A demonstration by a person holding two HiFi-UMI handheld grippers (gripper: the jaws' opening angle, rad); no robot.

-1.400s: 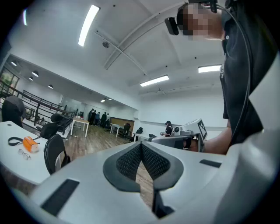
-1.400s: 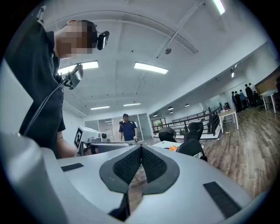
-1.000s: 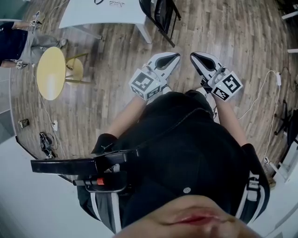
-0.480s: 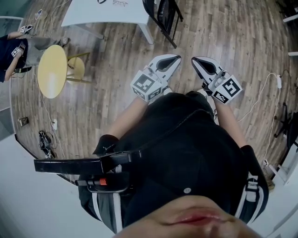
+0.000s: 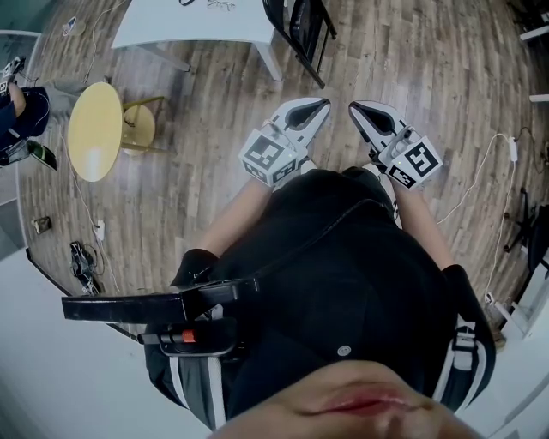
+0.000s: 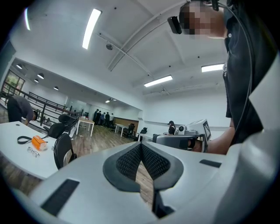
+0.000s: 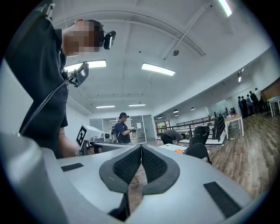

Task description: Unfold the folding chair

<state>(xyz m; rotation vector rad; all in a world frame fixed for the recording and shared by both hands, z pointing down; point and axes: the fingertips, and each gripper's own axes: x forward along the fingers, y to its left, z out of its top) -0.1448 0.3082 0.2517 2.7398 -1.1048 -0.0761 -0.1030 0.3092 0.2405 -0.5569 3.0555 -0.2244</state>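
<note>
The black folding chair (image 5: 298,30) stands folded by the white table's corner, far ahead of both grippers on the wood floor. It also shows in the left gripper view as a dark folded chair (image 6: 63,149), and in the right gripper view as a chair (image 7: 197,151) beside the table. My left gripper (image 5: 322,104) and right gripper (image 5: 353,107) are held side by side in front of my body, pointing level toward the chair. Both are shut with nothing between the pads, as seen on the left gripper (image 6: 141,145) and the right gripper (image 7: 141,147).
A white table (image 5: 184,24) stands left of the chair, with an orange item (image 6: 39,142) and glasses (image 6: 32,151) on it. A round yellow table (image 5: 94,133) and a stool (image 5: 137,129) stand at left. A person (image 5: 17,111) is at the far left. A cable (image 5: 480,176) runs across the floor at right.
The person at the far left has shifted toward the picture's edge. Both grippers stay shut and keep nearly the same place.
</note>
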